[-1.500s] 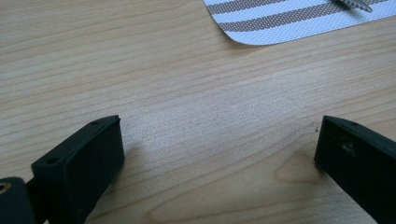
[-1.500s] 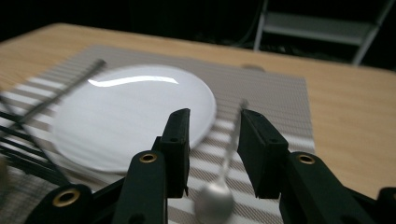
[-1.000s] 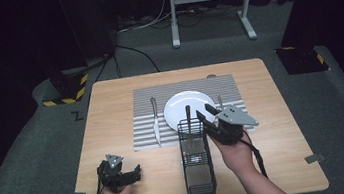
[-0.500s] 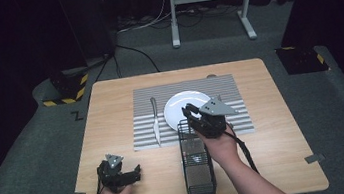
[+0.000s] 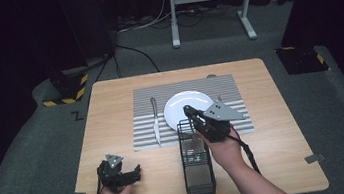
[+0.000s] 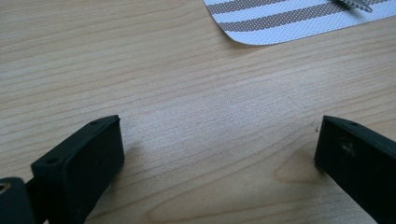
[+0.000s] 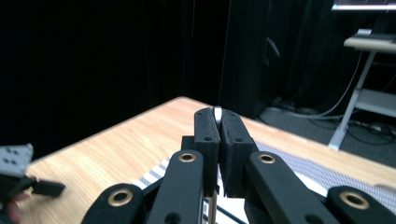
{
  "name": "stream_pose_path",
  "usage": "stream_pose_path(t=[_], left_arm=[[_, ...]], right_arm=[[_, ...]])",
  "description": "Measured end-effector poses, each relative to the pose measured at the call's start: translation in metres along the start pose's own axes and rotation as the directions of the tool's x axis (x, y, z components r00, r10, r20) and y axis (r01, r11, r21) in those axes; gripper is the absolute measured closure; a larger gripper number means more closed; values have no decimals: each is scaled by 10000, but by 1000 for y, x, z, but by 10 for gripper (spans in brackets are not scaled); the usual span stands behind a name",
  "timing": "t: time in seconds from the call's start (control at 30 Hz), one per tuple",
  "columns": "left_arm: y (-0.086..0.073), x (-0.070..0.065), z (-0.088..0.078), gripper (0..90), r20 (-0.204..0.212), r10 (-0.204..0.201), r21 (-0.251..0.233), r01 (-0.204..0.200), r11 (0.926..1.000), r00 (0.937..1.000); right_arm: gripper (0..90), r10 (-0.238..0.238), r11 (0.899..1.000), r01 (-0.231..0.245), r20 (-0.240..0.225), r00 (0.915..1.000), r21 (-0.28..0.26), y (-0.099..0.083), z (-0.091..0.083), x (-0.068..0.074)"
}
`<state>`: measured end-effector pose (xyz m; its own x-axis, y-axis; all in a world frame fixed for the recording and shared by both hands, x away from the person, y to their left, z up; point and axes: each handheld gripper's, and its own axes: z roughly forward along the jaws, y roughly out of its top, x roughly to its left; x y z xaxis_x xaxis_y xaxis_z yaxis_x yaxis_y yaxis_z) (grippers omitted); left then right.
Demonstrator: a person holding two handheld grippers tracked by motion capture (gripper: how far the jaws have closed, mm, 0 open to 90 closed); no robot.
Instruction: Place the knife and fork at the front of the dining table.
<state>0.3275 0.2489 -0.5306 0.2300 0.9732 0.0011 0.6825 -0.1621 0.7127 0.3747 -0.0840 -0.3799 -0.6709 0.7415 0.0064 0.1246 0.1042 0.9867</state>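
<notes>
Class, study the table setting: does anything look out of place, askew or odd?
Nothing stands out. The plate and knife lie neatly on the striped mat; the wire basket stands upright; the right gripper pinches a thin metal piece.

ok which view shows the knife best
The high view: the whole knife lies on the striped mat, left of the plate. The left gripper view catches just its serrated tip at the top edge.
</notes>
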Motion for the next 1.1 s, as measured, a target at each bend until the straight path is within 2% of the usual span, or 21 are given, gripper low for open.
stream_pose_path(t=[0.1,0.23,0.33,0.73,0.87,1.1], left_arm=[[0,0,0,16,-3,-1,-1,1,10000,10000],[0,0,0,15,-6,0,0,0,10000,10000],[0,0,0,15,-6,-1,-1,1,10000,10000],[0,0,0,15,-7,0,0,0,10000,10000],[0,0,0,15,-8,2,0,-2,10000,10000],[0,0,0,16,-6,0,-1,0,10000,10000]], right_arm=[[871,-2,9990,2,-2,10000,-441,8,-9,1],[871,-142,9930,158,150,9998,-1174,19,-23,3],[871,-20,9888,40,132,9999,-1492,27,-30,2],[871,-72,9572,170,349,9994,-2888,66,-66,-2],[871,-101,9483,336,758,9971,-3154,70,-75,-5],[871,-146,9558,505,1249,9921,-2898,65,-81,-19]])
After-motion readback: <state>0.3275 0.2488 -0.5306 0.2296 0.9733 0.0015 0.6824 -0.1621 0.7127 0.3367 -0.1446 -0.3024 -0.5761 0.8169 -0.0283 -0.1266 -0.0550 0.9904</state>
